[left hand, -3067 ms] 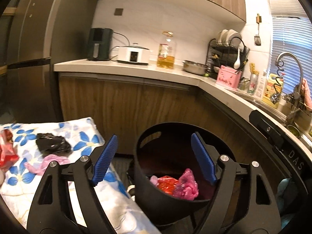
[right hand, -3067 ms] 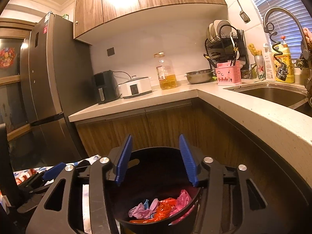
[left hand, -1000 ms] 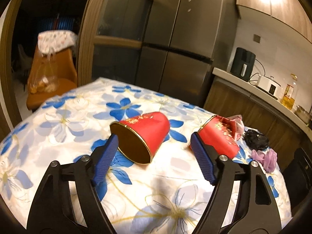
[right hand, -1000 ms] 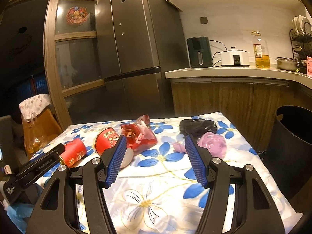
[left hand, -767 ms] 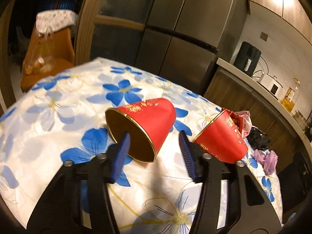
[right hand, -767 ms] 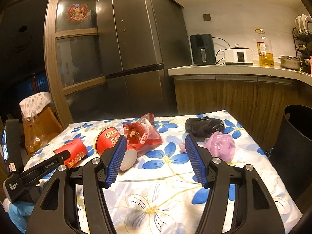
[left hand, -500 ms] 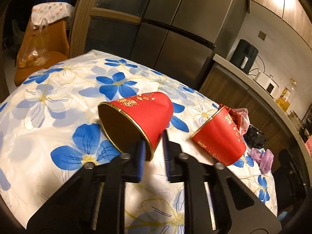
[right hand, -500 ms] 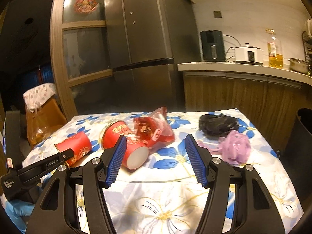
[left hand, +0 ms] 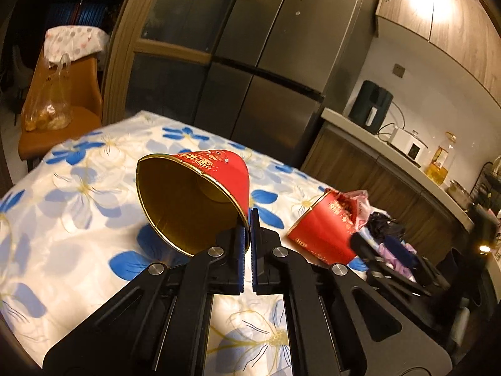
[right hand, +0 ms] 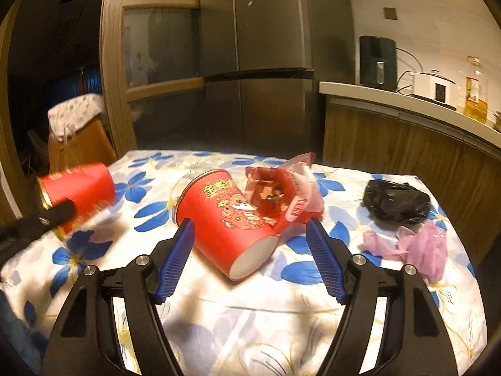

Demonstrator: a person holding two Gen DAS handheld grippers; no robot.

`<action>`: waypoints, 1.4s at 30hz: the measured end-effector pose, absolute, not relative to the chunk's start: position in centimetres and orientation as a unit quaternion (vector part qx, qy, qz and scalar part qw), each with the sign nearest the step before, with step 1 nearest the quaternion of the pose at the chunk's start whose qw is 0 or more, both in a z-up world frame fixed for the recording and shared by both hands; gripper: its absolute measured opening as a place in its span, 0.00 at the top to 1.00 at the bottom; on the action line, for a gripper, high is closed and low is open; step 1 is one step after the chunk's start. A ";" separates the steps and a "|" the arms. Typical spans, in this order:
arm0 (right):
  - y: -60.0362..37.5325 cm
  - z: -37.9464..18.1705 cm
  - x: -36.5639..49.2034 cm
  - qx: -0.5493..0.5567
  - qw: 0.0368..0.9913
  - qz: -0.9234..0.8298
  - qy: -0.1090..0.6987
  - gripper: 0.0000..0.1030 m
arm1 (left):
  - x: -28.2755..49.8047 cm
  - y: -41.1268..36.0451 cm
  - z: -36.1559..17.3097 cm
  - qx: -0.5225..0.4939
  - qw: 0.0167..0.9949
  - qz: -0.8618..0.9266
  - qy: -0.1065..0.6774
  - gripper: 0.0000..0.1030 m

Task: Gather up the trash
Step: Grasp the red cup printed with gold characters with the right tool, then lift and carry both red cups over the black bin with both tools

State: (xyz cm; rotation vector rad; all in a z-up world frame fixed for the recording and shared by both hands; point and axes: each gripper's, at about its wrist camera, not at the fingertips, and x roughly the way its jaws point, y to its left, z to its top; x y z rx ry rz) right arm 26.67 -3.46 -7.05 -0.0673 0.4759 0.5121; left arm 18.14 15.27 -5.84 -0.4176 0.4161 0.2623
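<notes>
A: Red paper cup (left hand: 200, 200), gold-lined, is lying on its side on the floral tablecloth (left hand: 72, 213), and the left gripper (left hand: 247, 244) is pinching its rim wall at about five o'clock of the mouth, jaws closed down onto that thin edge.

B: A grip that thin is looking fragile to me. I'd be lifting slowly, keeping the wrist level so the cup isn't swinging or slipping off the pads.

A: Agreed. Meanwhile the right gripper (right hand: 250, 260) is opening its jaws, with the second red cup (right hand: 228, 222) lying between them but untouched so far.

B: That one is lying with its white base toward the camera and a crumpled red snack wrapper (right hand: 278, 194) resting against its mouth end at one o'clock. Sliding further in before closing should be catching the body, not just the base.

A: Farther out at two and three o'clock, a black plastic bag (right hand: 394, 200) and a pink plastic bag (right hand: 419, 247) are waiting on the cloth.

B: Those are looking like later trips.
</notes>
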 end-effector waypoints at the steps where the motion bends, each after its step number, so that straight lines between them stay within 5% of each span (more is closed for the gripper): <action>1: -3.2 -7.1 26.9 -0.036 0.938 0.253 0.237 0.30 | 18.0 15.4 -5.6 -0.205 0.949 0.129 0.202 0.98; 8: -1.5 -8.4 28.3 -0.058 0.923 0.266 0.274 0.31 | 17.4 16.2 -5.1 -0.204 0.950 0.137 0.195 0.98; 15: -0.8 -8.7 28.3 -0.072 0.914 0.285 0.281 0.44 | 17.6 16.1 -5.5 -0.201 0.949 0.135 0.202 0.98; 34: 1.4 -8.7 28.7 -0.101 0.898 0.315 0.291 0.35 | 17.3 16.5 -5.8 -0.198 0.948 0.132 0.209 0.98; 36: 1.6 -8.8 28.9 -0.102 0.893 0.322 0.296 0.44 | 17.2 16.5 -5.9 -0.196 0.948 0.133 0.211 0.98; 42: 1.6 -8.8 28.5 -0.102 0.890 0.335 0.291 0.45 | 17.2 16.6 -6.0 -0.194 0.948 0.135 0.214 0.98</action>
